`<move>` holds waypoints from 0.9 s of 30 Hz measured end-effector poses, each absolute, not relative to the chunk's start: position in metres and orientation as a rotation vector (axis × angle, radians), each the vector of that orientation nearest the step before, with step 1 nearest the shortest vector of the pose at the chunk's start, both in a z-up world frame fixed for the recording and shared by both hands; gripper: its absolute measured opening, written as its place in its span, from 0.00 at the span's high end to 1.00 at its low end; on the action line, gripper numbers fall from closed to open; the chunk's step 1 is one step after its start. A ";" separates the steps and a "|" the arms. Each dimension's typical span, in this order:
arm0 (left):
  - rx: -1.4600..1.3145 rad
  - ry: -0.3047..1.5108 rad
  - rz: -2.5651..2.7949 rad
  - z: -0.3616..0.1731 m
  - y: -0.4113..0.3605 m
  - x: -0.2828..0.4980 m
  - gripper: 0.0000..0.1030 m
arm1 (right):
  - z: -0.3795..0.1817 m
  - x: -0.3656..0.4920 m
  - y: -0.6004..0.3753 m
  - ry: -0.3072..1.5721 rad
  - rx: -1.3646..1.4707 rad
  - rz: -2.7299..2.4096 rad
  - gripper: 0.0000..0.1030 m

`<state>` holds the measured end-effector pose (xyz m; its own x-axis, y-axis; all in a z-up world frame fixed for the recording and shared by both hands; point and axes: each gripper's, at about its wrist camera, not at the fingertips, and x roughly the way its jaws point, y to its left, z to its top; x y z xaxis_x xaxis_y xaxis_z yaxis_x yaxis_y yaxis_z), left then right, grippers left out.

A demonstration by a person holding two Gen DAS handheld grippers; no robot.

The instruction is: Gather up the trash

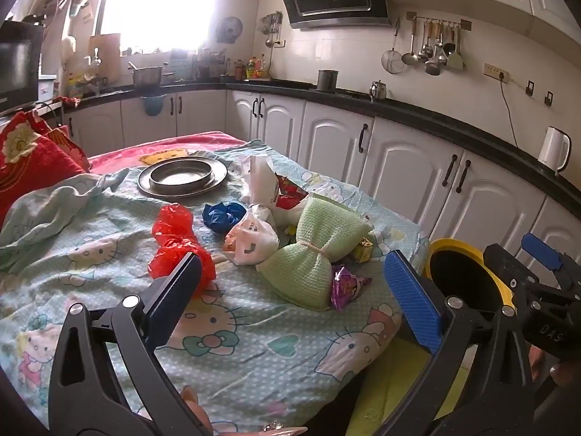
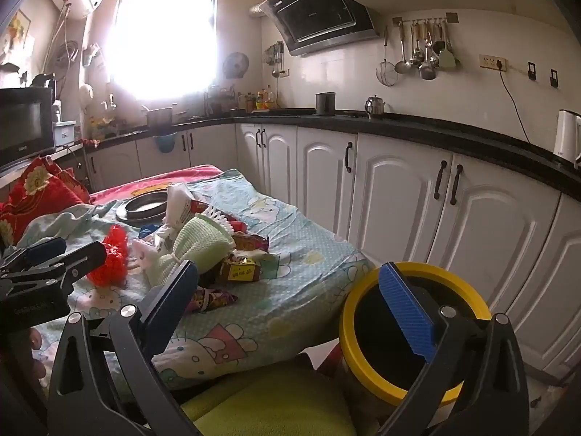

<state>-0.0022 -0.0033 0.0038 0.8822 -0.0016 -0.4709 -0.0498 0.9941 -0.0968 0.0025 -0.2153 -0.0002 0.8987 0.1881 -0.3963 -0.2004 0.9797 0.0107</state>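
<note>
Trash lies heaped on the Hello Kitty cloth [image 1: 236,345]: a red plastic bag [image 1: 174,243], a blue bag [image 1: 221,214], white bags [image 1: 254,236], a purple wrapper [image 1: 345,287] and a yellow-brown packet [image 2: 239,272]. A green cloth bundle [image 1: 316,254] lies among them. A yellow-rimmed bin [image 2: 410,330] stands beside the table's right edge. My left gripper [image 1: 290,290] is open and empty, just short of the pile. My right gripper [image 2: 290,298] is open and empty, between the table edge and the bin.
A metal plate with a round tin [image 1: 181,178] sits at the table's far side. A red cushion [image 1: 25,160] lies at the left. White cabinets [image 2: 399,200] run along the right. A green seat [image 2: 276,403] is below the table edge.
</note>
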 end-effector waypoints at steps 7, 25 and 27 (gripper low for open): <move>-0.108 0.490 0.026 0.004 -0.004 -0.002 0.10 | -0.002 0.002 -0.216 0.410 -0.030 0.197 0.06; -0.110 0.490 0.025 0.003 -0.003 -0.002 0.10 | -0.003 0.002 -0.216 0.416 -0.023 0.193 0.06; -0.109 0.492 0.025 0.004 -0.005 -0.002 0.10 | -0.004 0.002 -0.216 0.416 -0.024 0.194 0.06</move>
